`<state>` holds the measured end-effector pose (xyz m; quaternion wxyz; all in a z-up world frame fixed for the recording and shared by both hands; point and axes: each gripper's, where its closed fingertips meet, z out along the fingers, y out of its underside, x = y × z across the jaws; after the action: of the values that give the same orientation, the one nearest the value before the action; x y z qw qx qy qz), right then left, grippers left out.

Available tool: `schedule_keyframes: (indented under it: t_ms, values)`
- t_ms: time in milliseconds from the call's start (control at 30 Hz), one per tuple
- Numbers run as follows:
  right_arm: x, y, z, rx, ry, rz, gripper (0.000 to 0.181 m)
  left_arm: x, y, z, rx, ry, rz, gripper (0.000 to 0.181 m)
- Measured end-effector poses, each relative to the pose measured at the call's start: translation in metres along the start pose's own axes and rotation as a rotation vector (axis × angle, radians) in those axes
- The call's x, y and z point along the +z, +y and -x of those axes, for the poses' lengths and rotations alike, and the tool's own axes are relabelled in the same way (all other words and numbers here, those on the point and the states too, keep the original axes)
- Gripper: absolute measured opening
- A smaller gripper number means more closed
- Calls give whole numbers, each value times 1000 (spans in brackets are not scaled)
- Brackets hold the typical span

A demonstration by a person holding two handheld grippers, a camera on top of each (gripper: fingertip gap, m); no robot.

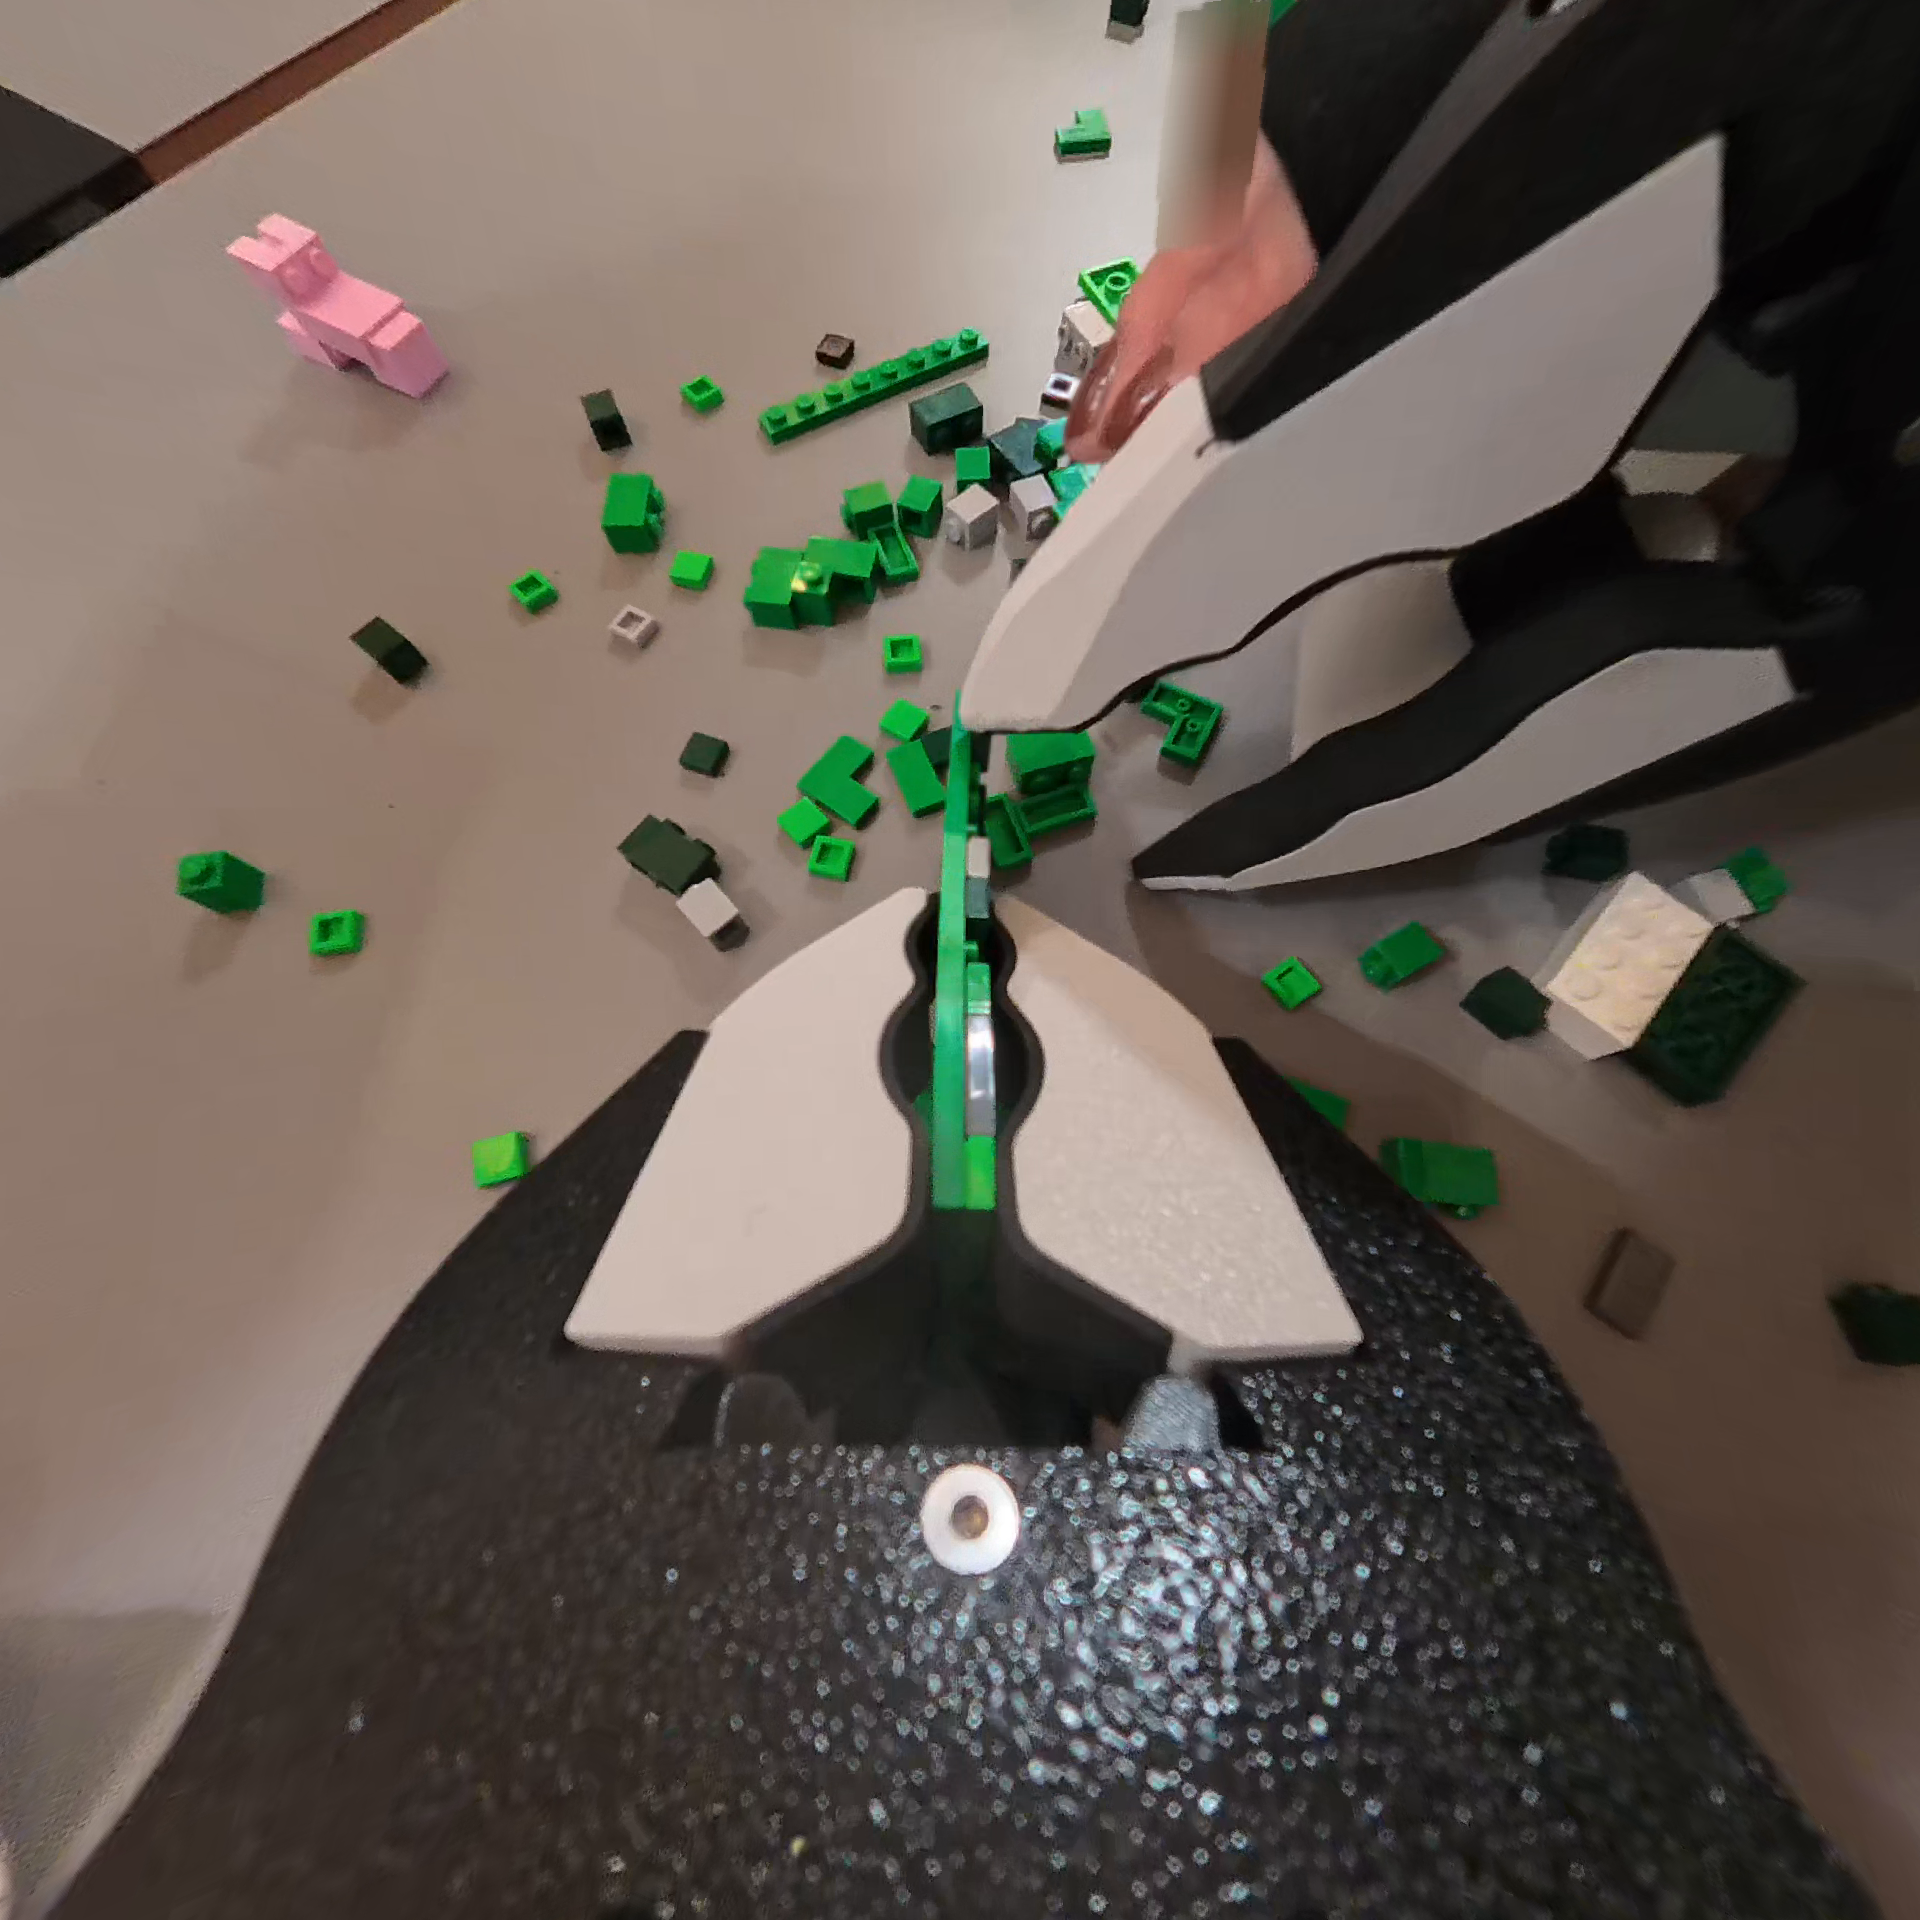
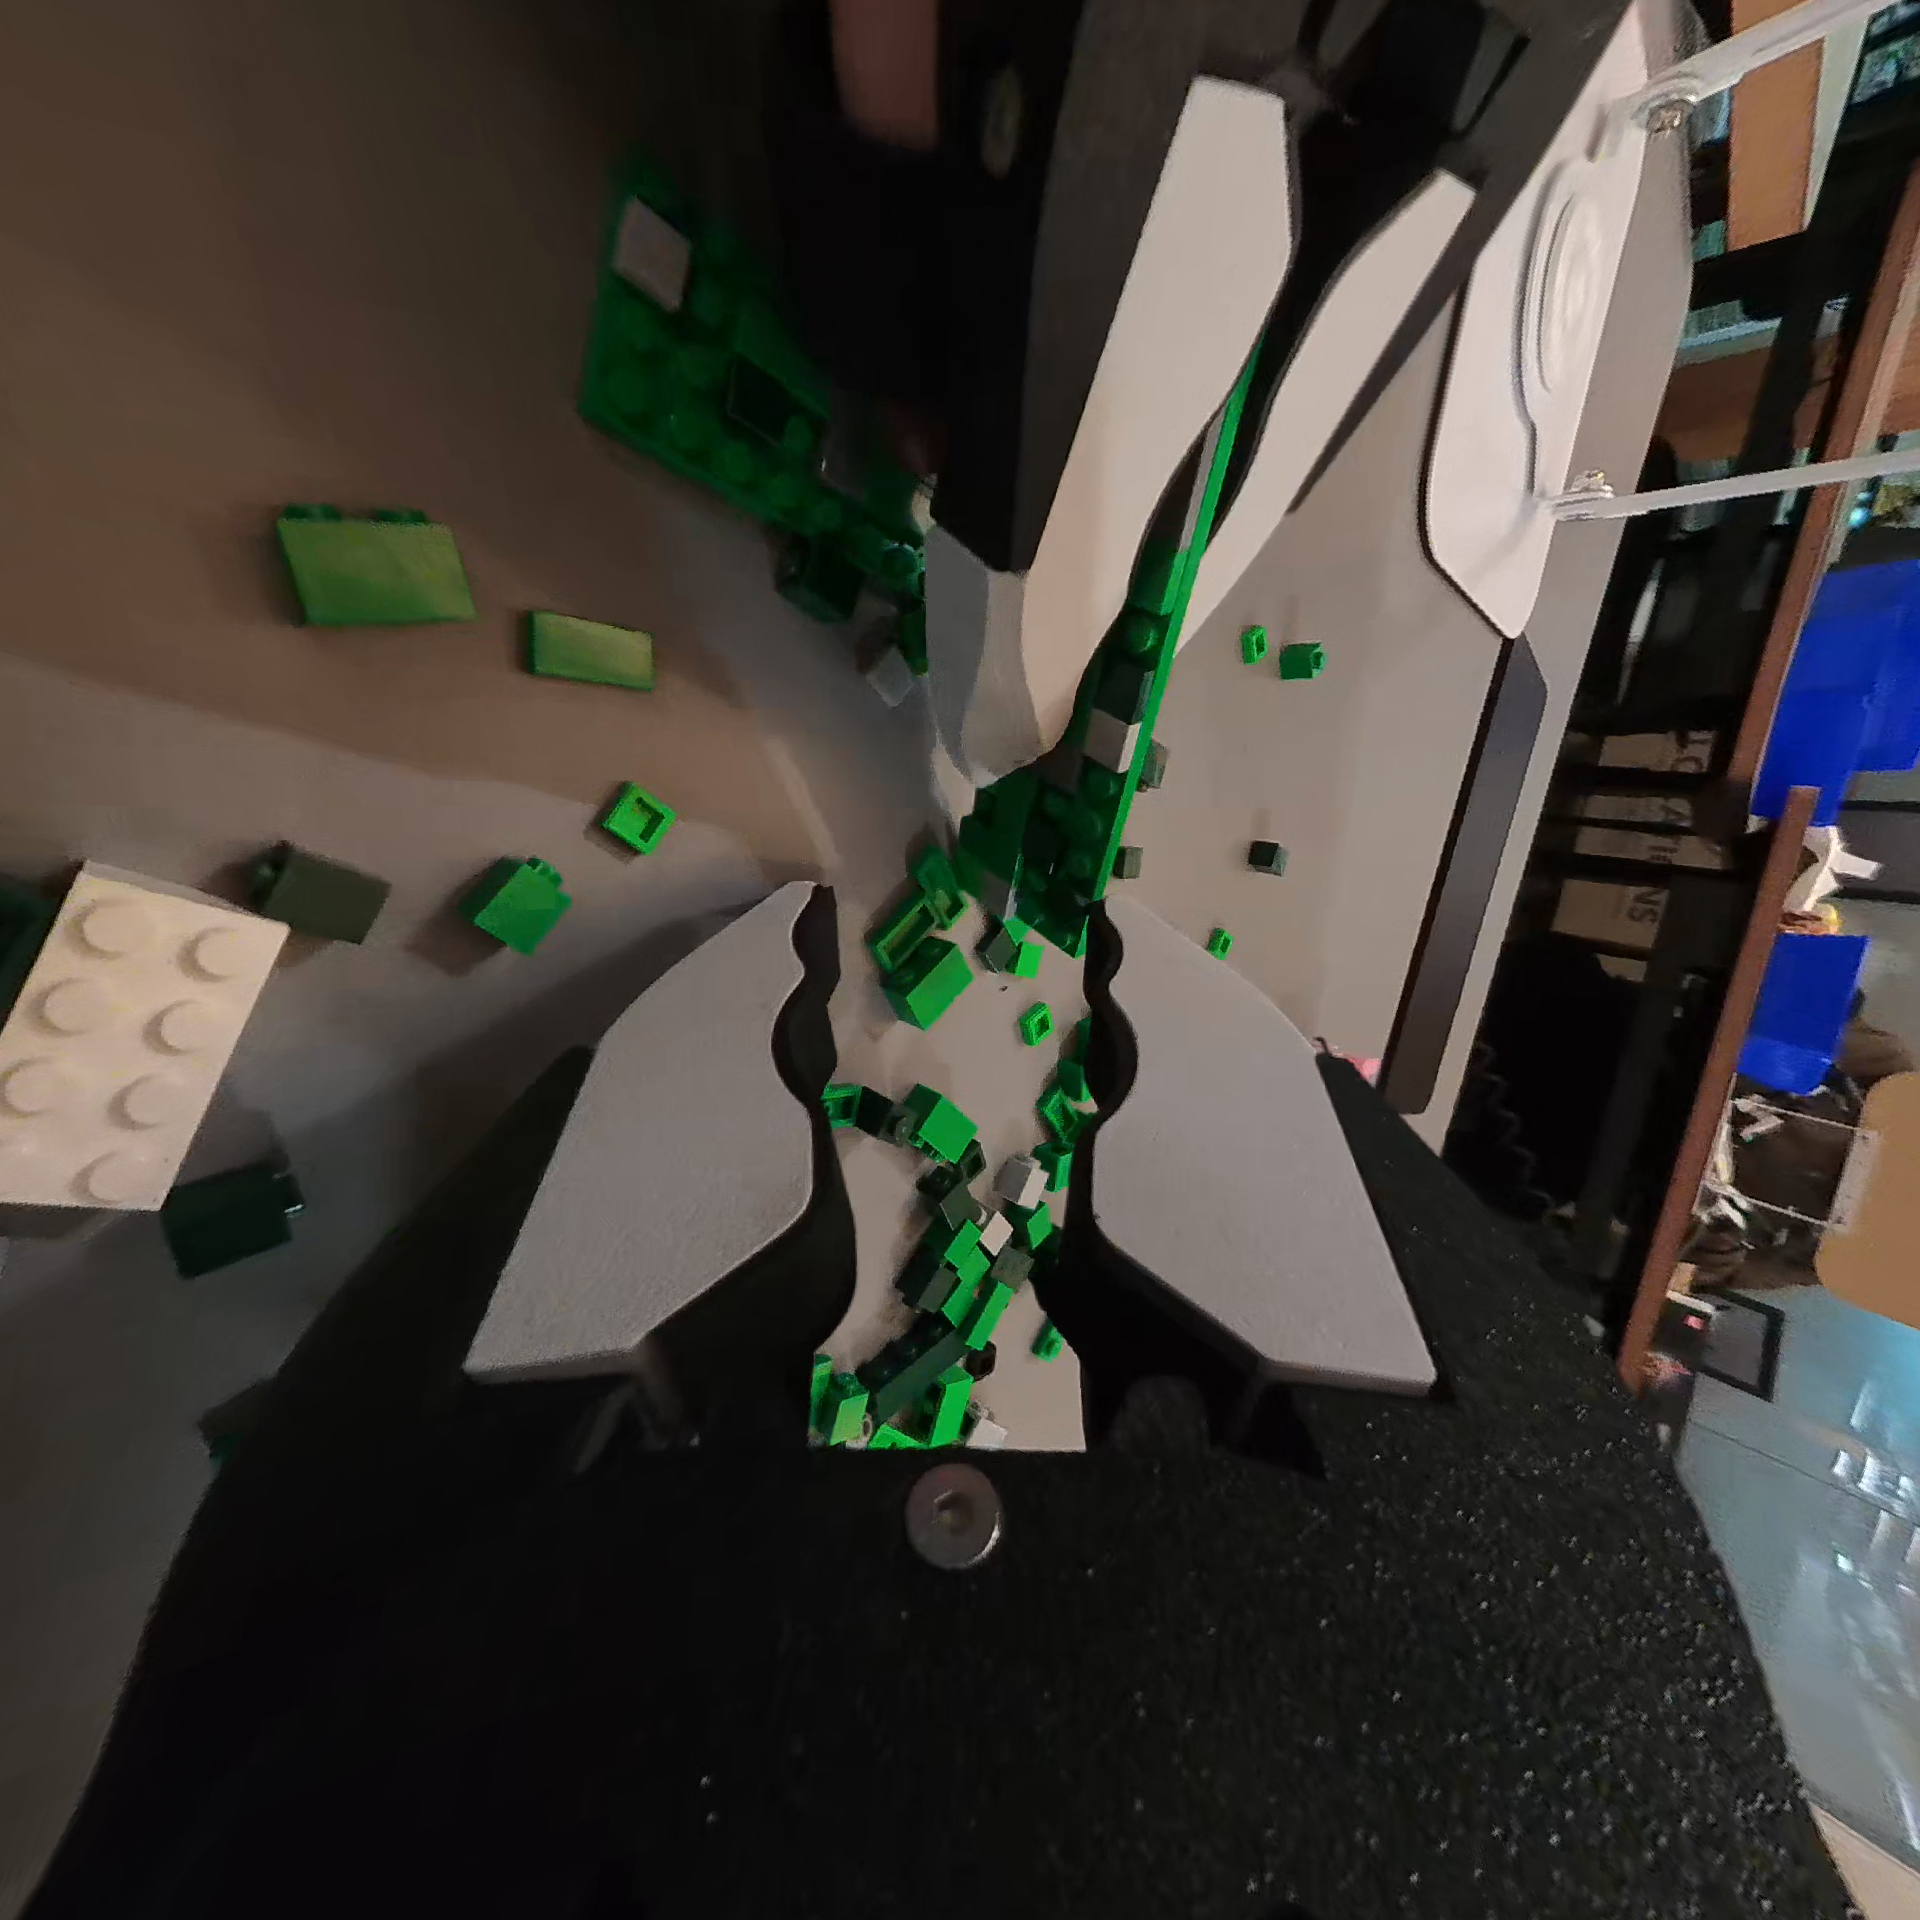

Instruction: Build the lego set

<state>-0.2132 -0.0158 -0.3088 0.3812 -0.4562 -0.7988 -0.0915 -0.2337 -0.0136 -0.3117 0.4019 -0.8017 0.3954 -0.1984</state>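
- Two handheld grippers work over a beige tabletop [image 1: 364, 1039] strewn with small plastic bricks; nearest in the left wrist view, the left gripper [image 1: 961, 914] has its jaws closed tight on a thin bright-green plastic baseplate [image 1: 951, 935], held on edge so it juts forward between the grey finger pads; small grey and dark-green pieces are studded along the plate's right face.
- One step beyond, the right gripper [image 1: 1049, 800] reaches in from the right with its jaws apart and nothing between them; its upper fingertip [image 1: 997, 707] touches the plate's far end; whether it presses is unclear.
- My judgement: the step in hand is steadying or pressing pieces on the held plate; to do it well, keep the left grip firm and square, and push straight against the studs, since a thin plate clamped at one end may flex or pivot.
- One white eight-stud brick [image 2: 114, 1039] lies on a dark-green piece just right of the grippers; two flat green tiles [image 2: 369, 566] sit near a second green studded plate [image 2: 686, 395].
- Farther off, dozens of loose green, dark-green and grey bricks, too many to count; one long green strip [image 1: 873, 387]; one pink block pig [image 1: 338, 307] stands well apart, far left.
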Motion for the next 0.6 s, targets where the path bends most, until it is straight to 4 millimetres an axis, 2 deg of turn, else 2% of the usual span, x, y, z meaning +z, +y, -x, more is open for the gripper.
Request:
schedule_keyframes:
  t_ms: [133, 200, 267, 367, 433, 600]
  values:
    - [-3, 0, -5, 6, 28, -15, 44, 0, -3, -2, -54, 34, -23, 5]
    - [-5, -1, -16, 24, 95, -37, 41, -3, -8, 0, -100, 42, -60, 5]
    - [-6, 2, -30, 50, 184, -31, 47, -7, -9, 6, -162, 44, -90, 6]
    - [-2, 7, -42, 217, 227, -32, 56, -20, -26, 7, -285, 126, -239, 6]
    - [2, 8, -41, 305, 191, -58, 65, -30, -39, 8, -344, 189, -351, 6]
    - [-6, -1, -49, 499, 158, -226, 54, -50, -59, 9, -417, 298, -542, 6]
